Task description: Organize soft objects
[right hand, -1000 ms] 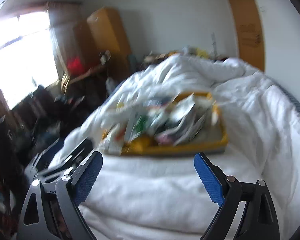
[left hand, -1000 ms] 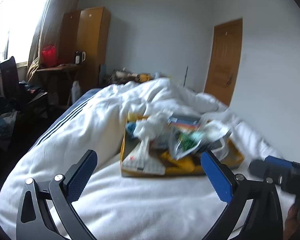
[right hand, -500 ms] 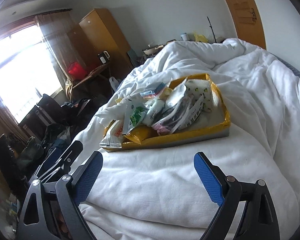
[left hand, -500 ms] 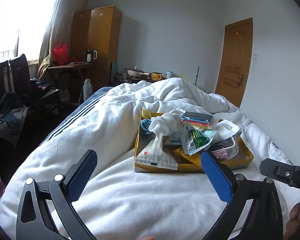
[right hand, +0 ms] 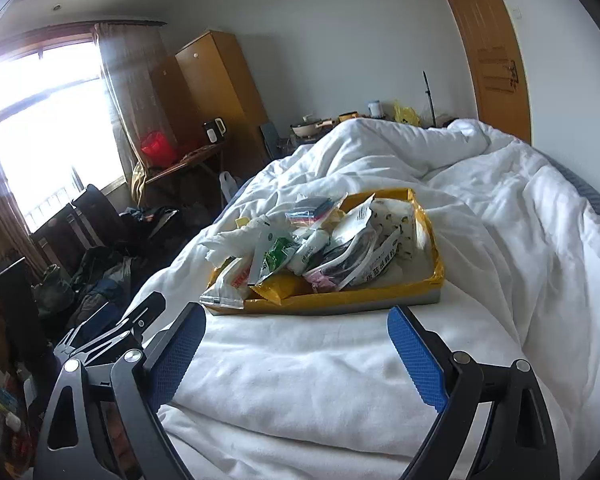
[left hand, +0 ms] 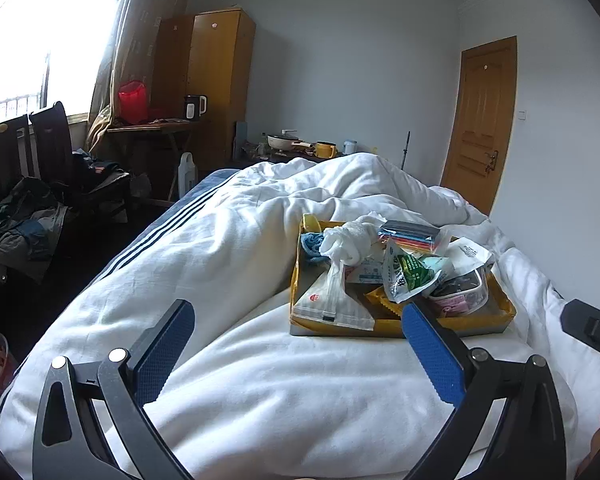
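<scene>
A yellow tray [left hand: 504, 312] [right hand: 438, 270] rests on the white duvet [left hand: 228, 252] [right hand: 320, 364], heaped with soft packets. On the pile lie a crumpled white cloth [left hand: 350, 238] [right hand: 230, 244], a green-and-white pouch [left hand: 406, 276] [right hand: 274, 256], a blue cloth [left hand: 312, 244] and a flat white bag [left hand: 328, 304] [right hand: 224, 292] over the front rim. My left gripper [left hand: 298, 350] stands open just short of the tray, nothing between its fingers. My right gripper [right hand: 298, 354] is open too, hovering over the duvet in front of the tray. The left gripper [right hand: 112, 328] shows at the right wrist view's lower left.
The bed sits against the right wall by a wooden door [left hand: 484, 120]. Left of the bed are chairs piled with clothes [left hand: 40, 208], a table with a red bag [left hand: 132, 100] and kettle, and a wardrobe [left hand: 216, 84]. A low table with pots [left hand: 296, 146] stands past the bed.
Both views have steadied from blur to sharp. The tray has drifted rightward in the left wrist view and sits closer in the right wrist view. Both grippers stay open.
</scene>
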Demonstrator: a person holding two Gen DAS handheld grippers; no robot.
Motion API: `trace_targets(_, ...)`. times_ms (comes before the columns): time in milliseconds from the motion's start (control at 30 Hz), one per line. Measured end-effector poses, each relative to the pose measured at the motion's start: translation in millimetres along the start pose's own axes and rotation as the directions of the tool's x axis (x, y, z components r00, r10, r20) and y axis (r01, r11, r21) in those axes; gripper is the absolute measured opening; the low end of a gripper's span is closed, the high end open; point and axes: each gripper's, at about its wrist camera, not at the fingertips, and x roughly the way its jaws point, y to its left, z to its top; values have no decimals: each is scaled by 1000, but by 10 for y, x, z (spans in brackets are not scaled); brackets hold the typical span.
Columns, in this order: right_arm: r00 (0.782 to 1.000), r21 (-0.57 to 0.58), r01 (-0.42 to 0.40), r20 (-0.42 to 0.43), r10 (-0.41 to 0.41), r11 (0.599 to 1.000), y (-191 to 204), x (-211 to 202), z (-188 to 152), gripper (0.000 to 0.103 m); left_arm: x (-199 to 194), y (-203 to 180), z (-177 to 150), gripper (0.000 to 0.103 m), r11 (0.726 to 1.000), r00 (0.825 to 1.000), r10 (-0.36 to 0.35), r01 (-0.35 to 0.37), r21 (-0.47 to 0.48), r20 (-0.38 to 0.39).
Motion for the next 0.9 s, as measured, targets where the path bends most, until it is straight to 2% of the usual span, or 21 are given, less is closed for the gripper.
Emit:
trace_targets(267, 999, 0, 18, 34, -18, 1000, -3, -99, 2, 95, -27, 17, -5, 103, 1000, 1000, 5, -5, 2, 5)
trace_targets(600, 999, -2, 16, 39, -16, 1000, 12, -189, 68, 95, -158, -123, 22, 103, 996, 998, -8, 3, 86, 56)
trace_targets(900, 999, 14, 20, 44, -21, 1000, -24, -186, 99, 95, -78, -79, 48, 103, 999, 999, -30, 29, 46, 22)
